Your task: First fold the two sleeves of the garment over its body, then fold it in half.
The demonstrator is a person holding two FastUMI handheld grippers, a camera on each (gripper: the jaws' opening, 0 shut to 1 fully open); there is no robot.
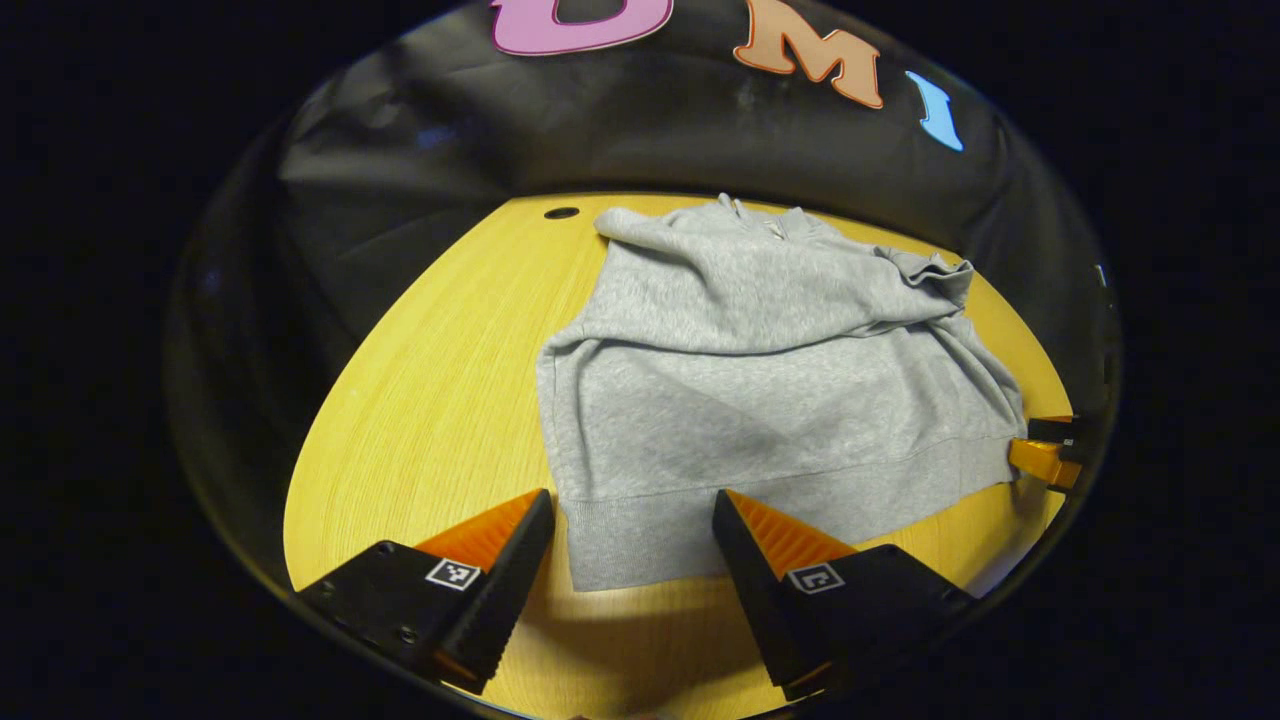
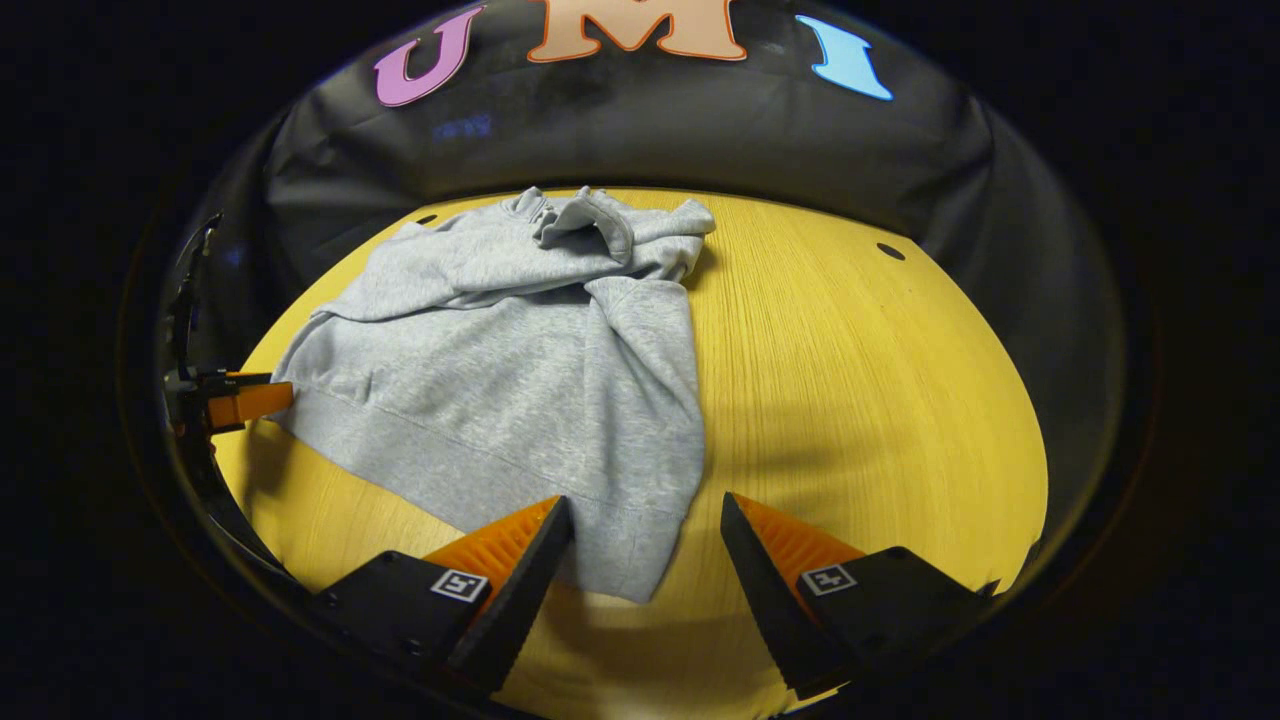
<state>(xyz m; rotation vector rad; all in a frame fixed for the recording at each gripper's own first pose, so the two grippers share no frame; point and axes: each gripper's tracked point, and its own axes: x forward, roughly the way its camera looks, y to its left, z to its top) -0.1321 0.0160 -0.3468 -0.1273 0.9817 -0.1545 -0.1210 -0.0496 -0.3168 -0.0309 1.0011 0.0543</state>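
A grey sweatshirt [image 1: 760, 370] lies flat on the yellow wooden table [image 1: 430, 400], both sleeves laid across its body, collar toward the far wall. In the left gripper view, my left gripper [image 1: 632, 520] stands open just above the near-left corner of the hem, one finger off the cloth on bare wood. The right gripper's fingers [image 1: 1045, 458] show at the hem's right corner. In the right gripper view, the sweatshirt [image 2: 520, 390] spreads to the left, and my right gripper [image 2: 645, 525] is open over its near hem corner. The left gripper's fingers [image 2: 240, 400] show at the far hem corner.
Black cloth walls the booth behind the table. A small dark hole [image 1: 561, 213] sits in the tabletop near the far left edge, and another hole [image 2: 889, 251] lies at the far right. Bare wood [image 2: 870, 400] stretches right of the sweatshirt.
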